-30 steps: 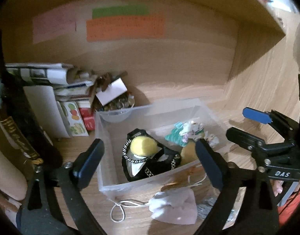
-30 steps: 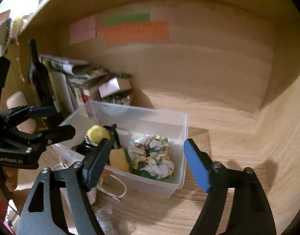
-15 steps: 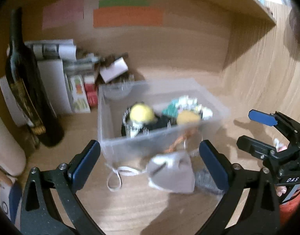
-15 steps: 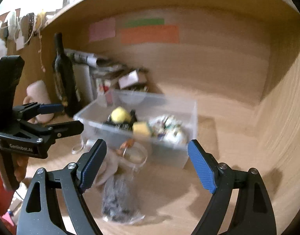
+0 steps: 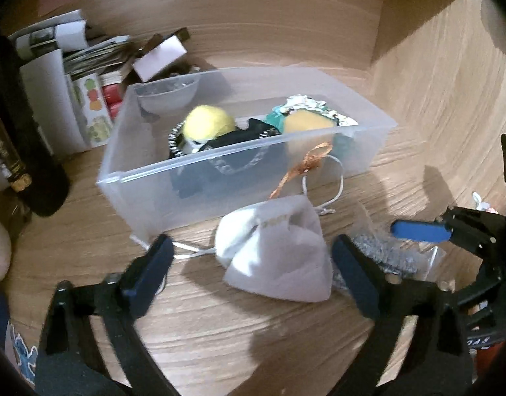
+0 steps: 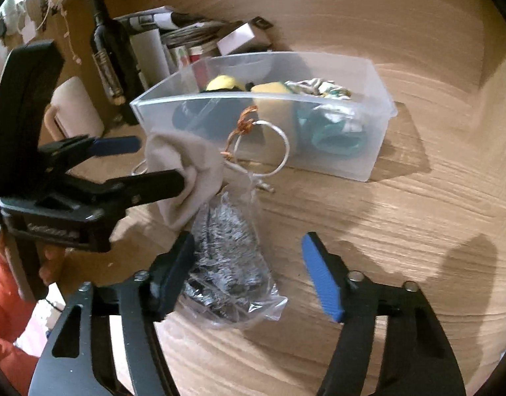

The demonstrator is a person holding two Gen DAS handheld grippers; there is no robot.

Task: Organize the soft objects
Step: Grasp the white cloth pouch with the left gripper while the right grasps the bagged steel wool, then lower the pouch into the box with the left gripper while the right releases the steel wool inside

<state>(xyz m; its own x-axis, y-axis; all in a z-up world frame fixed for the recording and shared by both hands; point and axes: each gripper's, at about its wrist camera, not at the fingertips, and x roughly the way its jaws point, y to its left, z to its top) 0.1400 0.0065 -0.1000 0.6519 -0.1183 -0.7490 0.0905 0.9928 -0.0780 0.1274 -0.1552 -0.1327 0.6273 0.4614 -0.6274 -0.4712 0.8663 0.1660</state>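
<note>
A clear plastic bin [image 5: 144,178] [image 6: 368,161] on the wooden desk holds a yellow ball [image 5: 208,125], a black chain item, a yellow sponge [image 5: 307,122] and a patterned scrunchie [image 6: 319,87]. A white fabric pouch [image 5: 279,257] [image 6: 183,171] with cords lies in front of the bin. A plastic bag of grey metallic material [image 6: 226,264] [image 5: 381,254] lies right of the pouch. My left gripper [image 5: 249,270] is open, its jaws on either side of the pouch. My right gripper [image 6: 249,274] is open and empty above the bag's right side.
A dark wine bottle [image 6: 109,56] [image 5: 12,138], papers and small boxes [image 5: 88,76] stand at the back left. A beige mug [image 6: 74,112] is left of the bin. Wooden walls close the back and right.
Both grippers have pulled back from over the bin and dropped low toward the desk. The left now frames the white pouch; the right hangs over the grey bag.
</note>
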